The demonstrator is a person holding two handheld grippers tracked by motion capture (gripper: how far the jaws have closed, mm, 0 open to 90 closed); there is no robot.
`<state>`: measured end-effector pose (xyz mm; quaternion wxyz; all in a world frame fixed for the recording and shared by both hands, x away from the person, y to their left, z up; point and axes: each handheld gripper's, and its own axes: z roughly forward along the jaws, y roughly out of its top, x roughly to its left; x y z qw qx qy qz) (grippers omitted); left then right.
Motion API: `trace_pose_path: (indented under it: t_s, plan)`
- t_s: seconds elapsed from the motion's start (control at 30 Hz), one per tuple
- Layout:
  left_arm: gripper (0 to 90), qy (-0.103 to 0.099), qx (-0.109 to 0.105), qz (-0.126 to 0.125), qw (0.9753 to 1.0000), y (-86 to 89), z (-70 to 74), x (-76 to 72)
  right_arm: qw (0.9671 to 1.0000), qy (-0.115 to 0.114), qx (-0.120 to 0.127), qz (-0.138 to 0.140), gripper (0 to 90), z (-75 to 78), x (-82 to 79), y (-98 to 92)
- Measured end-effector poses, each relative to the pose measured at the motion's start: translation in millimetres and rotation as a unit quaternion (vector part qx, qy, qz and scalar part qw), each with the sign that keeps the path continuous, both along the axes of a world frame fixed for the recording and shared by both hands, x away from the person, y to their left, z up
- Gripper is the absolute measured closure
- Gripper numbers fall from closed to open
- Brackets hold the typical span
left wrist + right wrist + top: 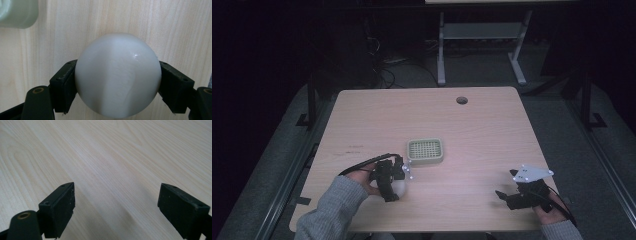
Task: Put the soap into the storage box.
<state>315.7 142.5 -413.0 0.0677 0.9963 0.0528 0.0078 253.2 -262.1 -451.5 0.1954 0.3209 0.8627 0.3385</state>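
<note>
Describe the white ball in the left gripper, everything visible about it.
The white ball is round, smooth and slightly glossy, with a small highlight near its upper right and a faint ridged band running down its front; it looks like plastic. The left gripper has its two black jaws pressed against the ball's left and right sides. It sits over the pale wooden table, near the person's edge, just short of the light green basket. Whether it rests on the wood or is lifted cannot be told.

Smooth white ball [117,75], clamped between left tool [117,86] jaws, above wooden table [175,30]
</note>
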Motion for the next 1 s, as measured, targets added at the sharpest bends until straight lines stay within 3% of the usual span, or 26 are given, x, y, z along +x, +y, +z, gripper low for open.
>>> trace_pose_path:
  t_s: [0.6, 1.0]
  plan:
    - [24.1, 0.0, -0.007, -0.001, 1.0, -5.4, 13.2, 10.0, 1.0, 0.001, 0.003, 0.001, 13.9, 0.2, 1.7, 2.7]
    - [24.1, -0.001, -0.011, -0.004, 0.9999, -11.4, 23.4, 24.4, 1.0, -0.003, 0.0, 0.004, 13.9, 0.2, 2.3, 4.0]
